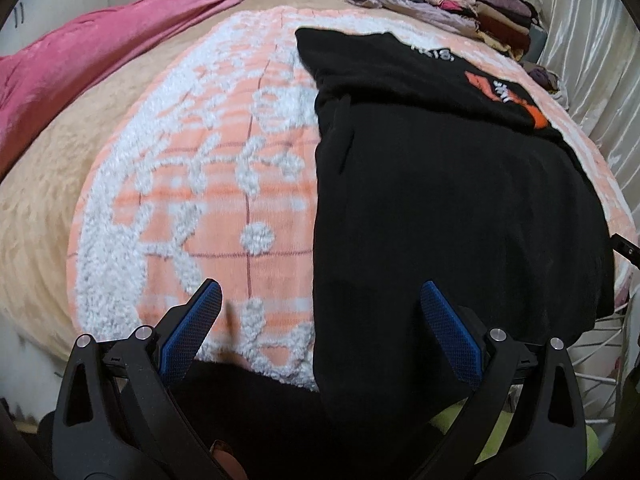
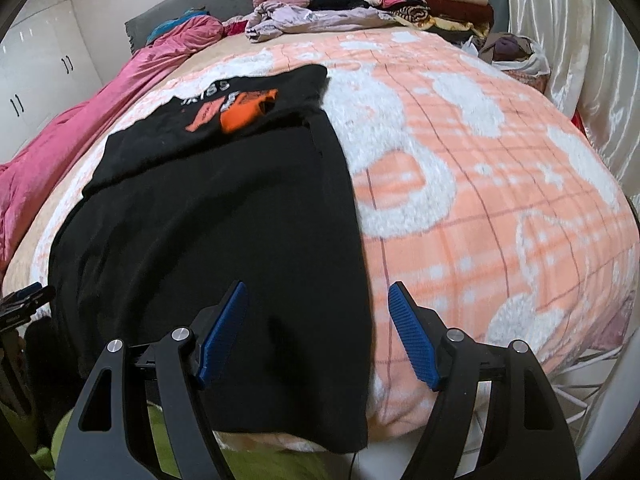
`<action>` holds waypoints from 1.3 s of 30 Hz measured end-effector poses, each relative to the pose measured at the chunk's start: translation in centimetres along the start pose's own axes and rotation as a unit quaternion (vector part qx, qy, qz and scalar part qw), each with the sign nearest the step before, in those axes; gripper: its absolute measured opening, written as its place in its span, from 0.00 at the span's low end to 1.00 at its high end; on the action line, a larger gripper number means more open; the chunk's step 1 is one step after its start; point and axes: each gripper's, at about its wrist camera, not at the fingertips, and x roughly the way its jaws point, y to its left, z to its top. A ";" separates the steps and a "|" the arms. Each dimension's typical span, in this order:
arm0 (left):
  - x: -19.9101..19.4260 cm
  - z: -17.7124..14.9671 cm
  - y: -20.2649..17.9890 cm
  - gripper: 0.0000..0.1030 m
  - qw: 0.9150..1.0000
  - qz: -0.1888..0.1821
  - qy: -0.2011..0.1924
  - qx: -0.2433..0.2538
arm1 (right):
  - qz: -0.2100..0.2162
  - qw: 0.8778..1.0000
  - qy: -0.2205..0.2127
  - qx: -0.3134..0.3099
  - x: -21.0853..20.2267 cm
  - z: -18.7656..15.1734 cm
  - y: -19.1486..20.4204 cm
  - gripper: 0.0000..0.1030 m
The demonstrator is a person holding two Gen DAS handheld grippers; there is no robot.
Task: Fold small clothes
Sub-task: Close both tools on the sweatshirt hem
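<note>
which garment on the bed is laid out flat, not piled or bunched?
The black T-shirt with the orange print, spread flat on the peach blanket. The lilac garment lies crumpled; the folded stack sits beyond it.

Home bedroom: bed with fleece blanket (image 2: 480, 200), stacked clothes (image 2: 432, 4), white wardrobe doors (image 2: 40, 68).

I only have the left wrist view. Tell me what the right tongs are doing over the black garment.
Observer: The right tongs are open and empty, straddling the black garment's right edge near its lower corner.
Operator: Report what lies right of that edge.
Observer: Bare peach-and-white blanket, right out to the shiny white curtain.
Operator: Check the headboard.
Observer: A grey headboard stands behind the pink quilt.
</note>
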 end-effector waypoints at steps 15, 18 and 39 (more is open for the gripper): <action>0.2 -1.2 -1.9 0.30 1.000 0.001 -0.001 0.024 | -0.006 1.000 0.005 -0.009 0.8 -1.8 -0.9 0.09; -0.1 -1.2 -1.7 0.16 1.000 -0.007 0.000 0.026 | -0.023 0.999 -0.002 -0.036 0.1 -1.9 -0.9 0.07; 0.0 -1.8 -1.0 0.28 0.999 -0.026 0.018 0.017 | -0.003 1.000 0.012 -0.021 0.1 -2.5 -3.1 0.25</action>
